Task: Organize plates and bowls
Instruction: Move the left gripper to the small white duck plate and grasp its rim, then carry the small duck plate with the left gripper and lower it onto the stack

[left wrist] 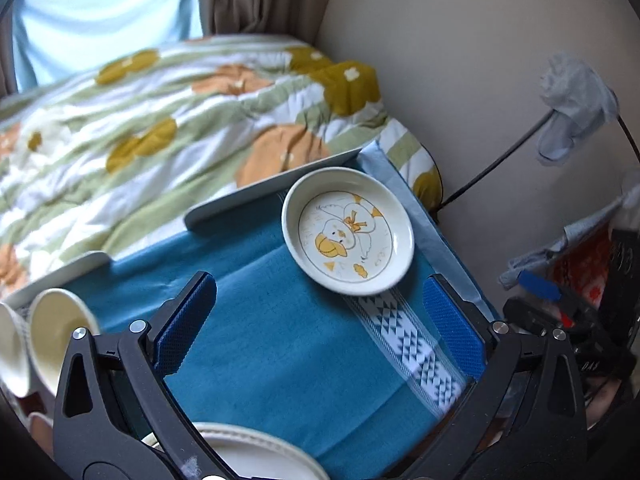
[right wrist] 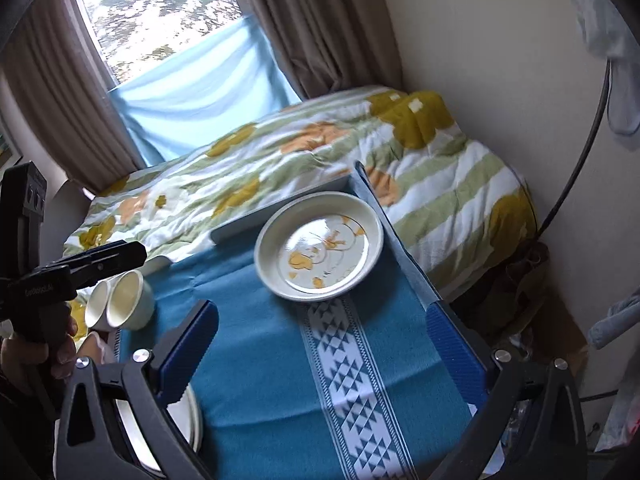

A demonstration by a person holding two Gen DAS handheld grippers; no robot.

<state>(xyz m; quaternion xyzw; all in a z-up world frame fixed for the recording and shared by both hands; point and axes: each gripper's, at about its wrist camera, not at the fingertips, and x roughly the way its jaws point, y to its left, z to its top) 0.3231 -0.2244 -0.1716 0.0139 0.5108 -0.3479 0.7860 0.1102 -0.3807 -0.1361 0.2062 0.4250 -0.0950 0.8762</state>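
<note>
A cream plate with a yellow duck picture lies on the blue tablecloth, near its far right corner. My left gripper stands open just short of the plate, with nothing between its blue pads. My right gripper is also open and empty, a little further back from the plate. Two cream cups lie on their sides at the left. A stack of pale plates sits at the near edge, partly hidden by the fingers.
A hand holds the left gripper at the left, above the cups. A grey tray rim borders the cloth's far side. Behind it a bed with a flowered quilt fills the room; the wall and cables stand on the right.
</note>
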